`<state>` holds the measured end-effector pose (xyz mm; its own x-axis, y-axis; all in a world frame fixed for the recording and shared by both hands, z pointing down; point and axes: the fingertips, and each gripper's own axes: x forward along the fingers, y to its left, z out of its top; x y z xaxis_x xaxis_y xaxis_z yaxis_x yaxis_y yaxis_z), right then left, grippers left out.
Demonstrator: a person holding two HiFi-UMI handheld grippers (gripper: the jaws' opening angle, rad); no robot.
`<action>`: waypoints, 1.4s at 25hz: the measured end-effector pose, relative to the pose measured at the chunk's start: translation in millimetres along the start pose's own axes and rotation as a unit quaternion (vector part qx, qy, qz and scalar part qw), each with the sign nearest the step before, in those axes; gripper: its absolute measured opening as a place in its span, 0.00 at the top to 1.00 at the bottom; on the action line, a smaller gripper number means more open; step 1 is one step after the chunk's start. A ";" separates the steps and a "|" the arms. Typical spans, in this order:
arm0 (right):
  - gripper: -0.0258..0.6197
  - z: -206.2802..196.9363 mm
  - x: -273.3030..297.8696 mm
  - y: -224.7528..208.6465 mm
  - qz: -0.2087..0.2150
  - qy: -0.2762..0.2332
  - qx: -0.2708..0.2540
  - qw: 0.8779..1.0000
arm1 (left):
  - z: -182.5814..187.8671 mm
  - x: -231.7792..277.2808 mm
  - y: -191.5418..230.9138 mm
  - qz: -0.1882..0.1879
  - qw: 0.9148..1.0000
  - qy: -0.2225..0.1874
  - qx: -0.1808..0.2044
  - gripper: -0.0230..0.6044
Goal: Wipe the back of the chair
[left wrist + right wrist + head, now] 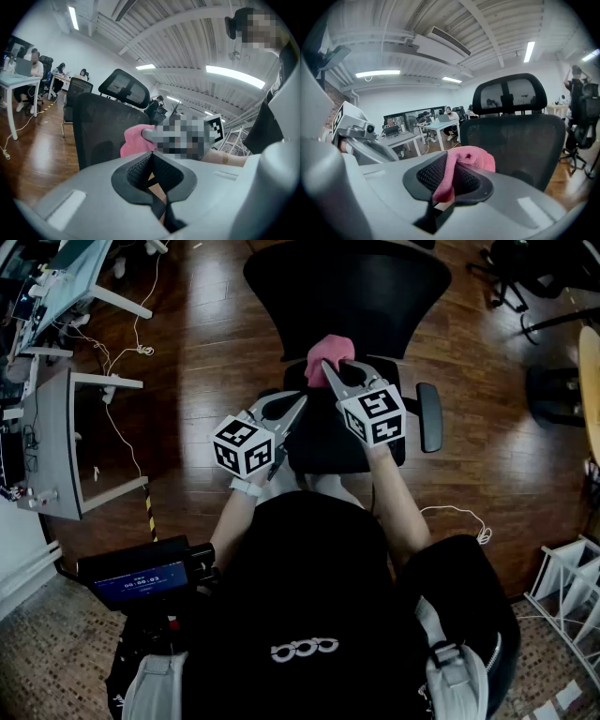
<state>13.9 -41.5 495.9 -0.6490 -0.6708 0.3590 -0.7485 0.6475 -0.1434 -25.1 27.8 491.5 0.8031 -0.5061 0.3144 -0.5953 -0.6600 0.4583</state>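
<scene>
Right gripper is clamping the pink cloth at the near edge of the chair back. Left gripper, jaws pressed together on nothing, is hovering just left.

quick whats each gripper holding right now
Left gripper: closed, nothing in it.
Right gripper: closed on the pink cloth.
</scene>
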 end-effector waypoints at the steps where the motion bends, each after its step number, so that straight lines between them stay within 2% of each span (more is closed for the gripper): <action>1: 0.90 7.7 4.2 -0.1 0.004 -0.003 -0.012 1.000 | -1.5 -0.8 -2.4 0.000 1.000 0.000 -0.001 0.98; 6: 0.90 42.1 36.4 -0.3 0.020 -0.005 -0.066 0.998 | -5.2 -6.4 -4.5 -0.001 1.000 -0.002 -0.008 0.98; 14: 0.90 92.7 155.8 10.8 0.045 0.022 -0.128 0.990 | 22.6 -28.2 49.6 -0.011 1.000 -0.016 -0.020 0.98; 21: 0.90 107.4 231.1 31.1 0.069 0.048 -0.174 0.981 | 42.6 -46.9 101.7 0.003 0.999 -0.033 -0.038 0.98; 26: 0.90 99.3 268.8 42.2 0.088 0.069 -0.206 0.972 | 46.1 -47.5 124.4 0.005 0.999 -0.030 -0.042 0.98; 29: 0.90 89.6 280.0 23.7 0.071 0.080 -0.204 0.973 | 47.1 -42.6 133.7 0.006 0.999 -0.031 -0.042 0.98; 35: 0.90 89.4 270.3 -43.8 0.024 0.089 -0.151 0.984 | 52.5 -26.4 132.4 0.007 0.999 -0.024 -0.045 0.98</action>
<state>-140.9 -283.4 516.7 -0.6278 -0.5806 0.5184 -0.6256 0.7727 0.1077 -126.5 -75.4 500.3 0.7918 -0.5422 0.2812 -0.5993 -0.6013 0.5284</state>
